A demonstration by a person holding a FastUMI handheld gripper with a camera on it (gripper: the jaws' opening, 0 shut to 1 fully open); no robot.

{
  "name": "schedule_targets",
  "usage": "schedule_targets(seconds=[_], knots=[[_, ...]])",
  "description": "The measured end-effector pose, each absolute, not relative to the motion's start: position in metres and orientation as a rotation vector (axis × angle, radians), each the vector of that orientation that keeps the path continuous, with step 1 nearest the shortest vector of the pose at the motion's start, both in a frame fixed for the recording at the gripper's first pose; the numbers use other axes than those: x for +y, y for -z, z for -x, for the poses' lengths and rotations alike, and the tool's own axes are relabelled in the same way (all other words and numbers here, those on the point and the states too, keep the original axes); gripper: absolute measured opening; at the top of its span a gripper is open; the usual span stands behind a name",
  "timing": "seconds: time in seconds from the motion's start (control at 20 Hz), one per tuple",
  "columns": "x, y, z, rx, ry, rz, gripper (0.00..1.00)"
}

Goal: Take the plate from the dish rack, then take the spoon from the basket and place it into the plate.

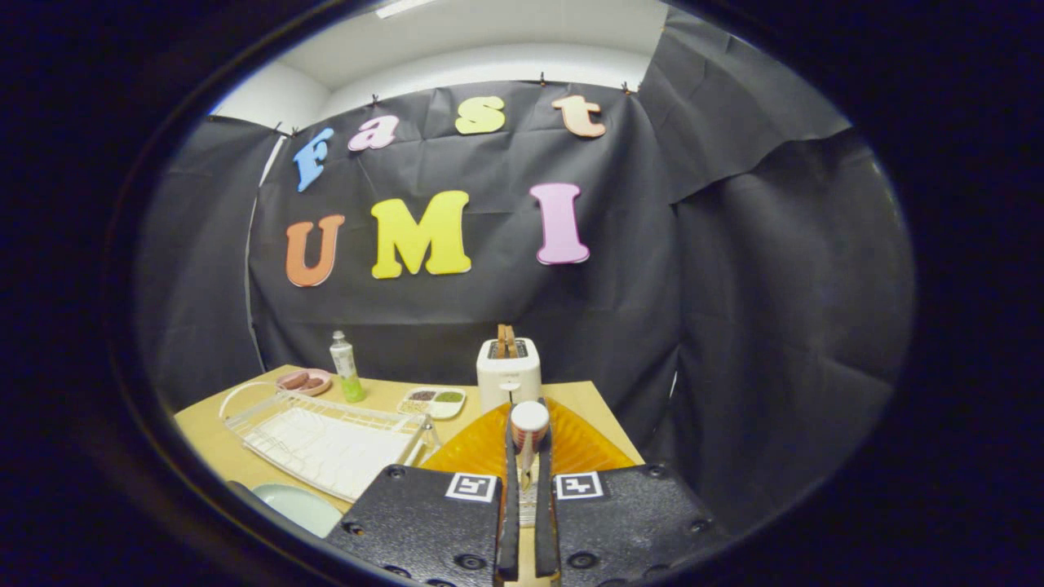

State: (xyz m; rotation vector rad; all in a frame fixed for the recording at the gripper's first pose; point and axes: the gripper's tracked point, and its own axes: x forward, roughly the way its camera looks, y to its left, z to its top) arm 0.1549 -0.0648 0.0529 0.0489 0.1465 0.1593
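1. The spoon (529, 428) is clamped upright between the closed fingers of the gripper (527, 456), above the orange basket (481, 447).
2. The plate (298, 505) is seen on the table (214, 444), beside the dish rack (326, 440).

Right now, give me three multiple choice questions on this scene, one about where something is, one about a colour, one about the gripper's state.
1. Where is the pale green plate?
A. In the dish rack
B. On the table beside the dish rack
C. On the toaster

2. What colour is the toaster?
A. White
B. Red
C. Black

3. What is the gripper doing?
A. Open, empty
B. Shut on the spoon
C. Shut on the bottle

Answers: B, the plate lies on the table by the rack; A, its body is white; B, both fingers press the spoon's handle.
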Motion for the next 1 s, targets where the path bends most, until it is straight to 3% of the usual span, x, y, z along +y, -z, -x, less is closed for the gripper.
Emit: schedule_targets(seconds=[0.3, 0.6, 1.0], knots=[[0.006, -0.078, -0.079, 0.129, -0.271, -0.085, 0.13], [0.089, -0.047, -0.008, 0.177, -0.421, -0.033, 0.13], [0.153, 0.003, 0.007, 0.295, -0.55, 0.061, 0.13]])
